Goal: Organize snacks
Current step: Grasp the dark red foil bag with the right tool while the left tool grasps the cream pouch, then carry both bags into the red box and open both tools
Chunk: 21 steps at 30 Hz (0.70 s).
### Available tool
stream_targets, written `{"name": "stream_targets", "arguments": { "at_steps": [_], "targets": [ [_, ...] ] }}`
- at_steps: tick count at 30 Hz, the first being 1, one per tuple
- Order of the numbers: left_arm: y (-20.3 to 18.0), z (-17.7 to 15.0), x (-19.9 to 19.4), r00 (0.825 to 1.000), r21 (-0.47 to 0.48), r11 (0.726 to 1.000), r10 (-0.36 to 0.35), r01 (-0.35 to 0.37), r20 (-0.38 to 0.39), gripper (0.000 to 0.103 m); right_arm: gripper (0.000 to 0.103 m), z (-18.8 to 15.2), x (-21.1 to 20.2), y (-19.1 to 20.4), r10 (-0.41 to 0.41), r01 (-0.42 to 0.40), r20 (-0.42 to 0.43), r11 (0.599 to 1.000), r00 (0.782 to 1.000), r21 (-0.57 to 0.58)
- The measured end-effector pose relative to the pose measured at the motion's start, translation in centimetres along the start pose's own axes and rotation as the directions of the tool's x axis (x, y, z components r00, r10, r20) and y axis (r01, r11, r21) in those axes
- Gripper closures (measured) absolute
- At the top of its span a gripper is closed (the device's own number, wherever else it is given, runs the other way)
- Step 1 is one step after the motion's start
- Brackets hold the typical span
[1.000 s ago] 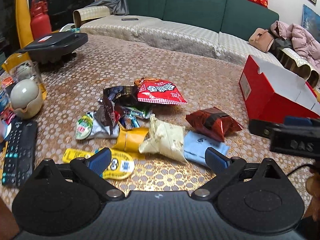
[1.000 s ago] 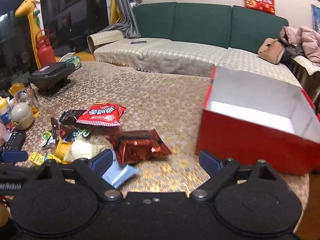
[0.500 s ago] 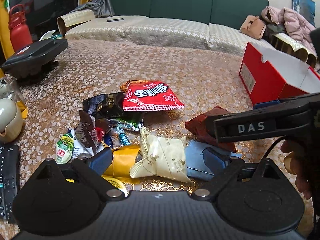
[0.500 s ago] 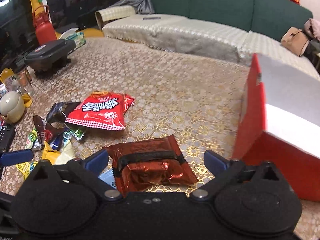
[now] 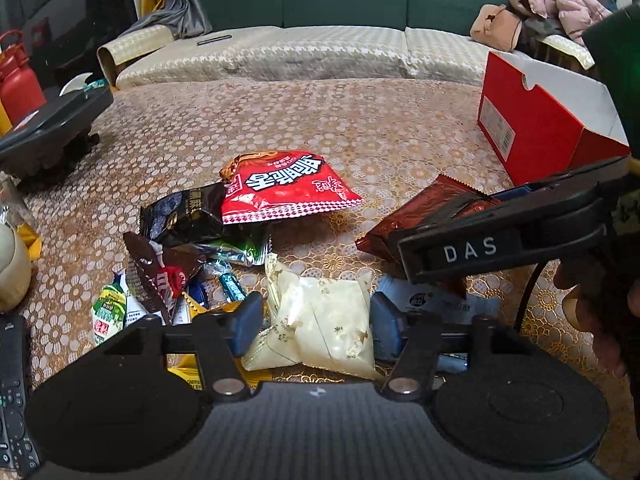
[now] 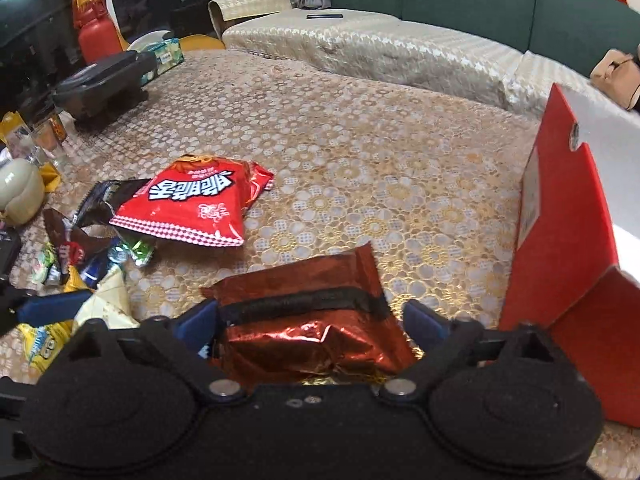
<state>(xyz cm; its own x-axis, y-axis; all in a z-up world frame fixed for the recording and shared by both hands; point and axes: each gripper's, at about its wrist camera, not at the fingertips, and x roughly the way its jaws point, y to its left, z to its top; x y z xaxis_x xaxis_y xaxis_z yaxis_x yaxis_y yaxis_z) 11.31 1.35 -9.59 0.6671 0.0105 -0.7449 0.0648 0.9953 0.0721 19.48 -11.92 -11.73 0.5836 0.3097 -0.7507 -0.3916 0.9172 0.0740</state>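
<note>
Right wrist: foil packet (image 6: 308, 320) crosswise between jaws.

the right gripper (image 5: 516, 196) covers the 3 o'clock part of the dark red foil pack (image 5: 404, 220). the pale blue packet (image 5: 436, 300) lies largely under that gripper and the left gripper (image 5: 312, 326). the remote control (image 5: 12, 392) is cut by the 9 o'clock edge. small wrappers (image 5: 224, 280) under the brown bag (image 5: 160, 276): print unreadable.
</note>
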Motion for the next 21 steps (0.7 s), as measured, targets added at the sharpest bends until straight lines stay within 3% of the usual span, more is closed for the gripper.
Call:
{"name": "stream_targets", "arguments": {
  "at_steps": [9,21],
  "targets": [
    [-0.1,0.1,0.0,1.0,-0.003,1.0,0.006,-0.006,0.001,0.054,0.039,-0.2,-0.7,0.4,0.025,-0.025,0.029,1.0,0.999,0.009],
    [0.1,0.8,-2.1,1.0,-0.055,0.998,-0.016,0.016,-0.003,0.056,0.042,-0.3,-5.7,0.1,0.044,-0.051,0.099,0.996,0.994,0.068]
  ]
}}
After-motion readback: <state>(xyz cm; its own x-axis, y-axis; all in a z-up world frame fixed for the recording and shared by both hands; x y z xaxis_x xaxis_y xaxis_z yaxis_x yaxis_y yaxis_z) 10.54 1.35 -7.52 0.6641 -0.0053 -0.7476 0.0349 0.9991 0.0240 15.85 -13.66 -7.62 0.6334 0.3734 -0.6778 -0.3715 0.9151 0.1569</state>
